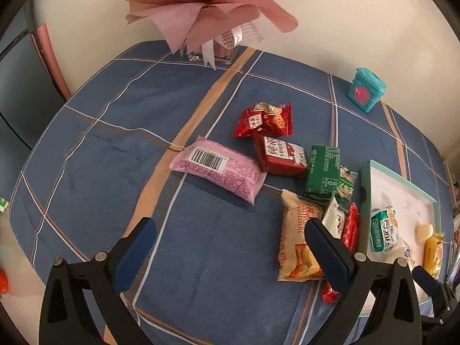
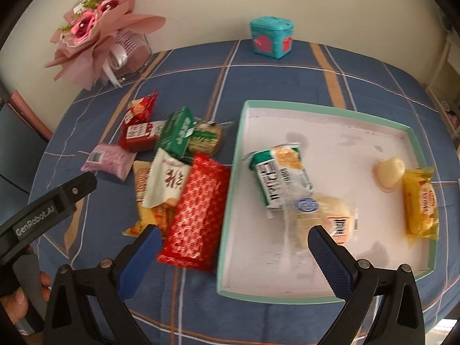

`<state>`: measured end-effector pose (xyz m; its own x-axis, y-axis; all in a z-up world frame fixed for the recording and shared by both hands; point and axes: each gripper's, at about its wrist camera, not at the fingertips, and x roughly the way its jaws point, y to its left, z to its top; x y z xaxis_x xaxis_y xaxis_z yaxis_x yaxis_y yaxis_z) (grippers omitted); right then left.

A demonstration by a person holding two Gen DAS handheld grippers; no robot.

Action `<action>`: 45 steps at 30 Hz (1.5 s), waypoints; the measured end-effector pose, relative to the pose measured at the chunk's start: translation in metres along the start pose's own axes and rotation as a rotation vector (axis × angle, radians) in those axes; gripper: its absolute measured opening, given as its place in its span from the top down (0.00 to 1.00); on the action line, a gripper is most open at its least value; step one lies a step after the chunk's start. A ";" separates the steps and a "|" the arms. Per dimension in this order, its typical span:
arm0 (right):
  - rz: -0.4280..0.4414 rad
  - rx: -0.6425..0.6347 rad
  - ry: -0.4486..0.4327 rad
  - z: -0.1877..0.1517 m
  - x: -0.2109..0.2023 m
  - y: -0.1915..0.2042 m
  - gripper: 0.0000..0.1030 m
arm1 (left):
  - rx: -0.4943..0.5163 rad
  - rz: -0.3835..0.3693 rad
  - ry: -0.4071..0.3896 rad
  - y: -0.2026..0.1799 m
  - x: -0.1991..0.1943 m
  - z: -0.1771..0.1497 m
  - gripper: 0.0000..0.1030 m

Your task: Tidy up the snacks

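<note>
A shallow white tray with a mint-green rim (image 2: 230,189) lies on the blue plaid tablecloth (image 2: 287,72) and serves as the landmark. Inside it rest a green-and-white wrapped snack (image 2: 276,172), a clear-wrapped pale round pastry (image 2: 325,215), a small cream-coloured sweet (image 2: 389,172) and a yellow crinkly packet (image 2: 421,204) against the tray's right wall. Just left of the tray lies a loose heap: a shiny red patterned packet (image 2: 195,215) touching the rim, a white packet with red characters (image 2: 166,184) overlapping a beige biscuit packet (image 1: 299,238), a green box-shaped pack (image 2: 176,133), two red wrappers (image 1: 264,119) farther off, and a pink packet with a barcode (image 1: 218,169) farthest left of the tray.

The right gripper (image 2: 233,247) hovers low over the tray's near-left corner, its blue-padded fingers spread wide and holding nothing. The left gripper (image 1: 230,241) hangs over bare cloth left of the heap, fingers likewise apart and empty; its black body (image 2: 49,204) shows in the right wrist view with a hand (image 2: 17,302) around the handle.
</note>
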<state>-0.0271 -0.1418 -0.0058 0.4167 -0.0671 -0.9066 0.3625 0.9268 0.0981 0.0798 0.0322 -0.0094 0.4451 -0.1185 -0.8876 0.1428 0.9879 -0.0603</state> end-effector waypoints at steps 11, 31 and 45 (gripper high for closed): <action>-0.028 0.017 0.037 0.002 0.012 -0.008 0.00 | -0.010 -0.082 0.085 -0.006 0.022 -0.003 0.00; -0.066 0.002 0.038 0.002 0.011 -0.014 0.00 | 0.013 -0.124 0.261 -0.036 0.083 -0.016 0.00; -0.071 -0.006 0.046 0.000 0.013 -0.012 0.00 | 0.036 -0.106 0.203 -0.040 0.077 -0.002 0.01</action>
<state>-0.0257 -0.1542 -0.0188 0.3517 -0.1154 -0.9290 0.3845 0.9226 0.0310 0.1064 -0.0160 -0.0759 0.2397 -0.1952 -0.9510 0.2122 0.9664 -0.1448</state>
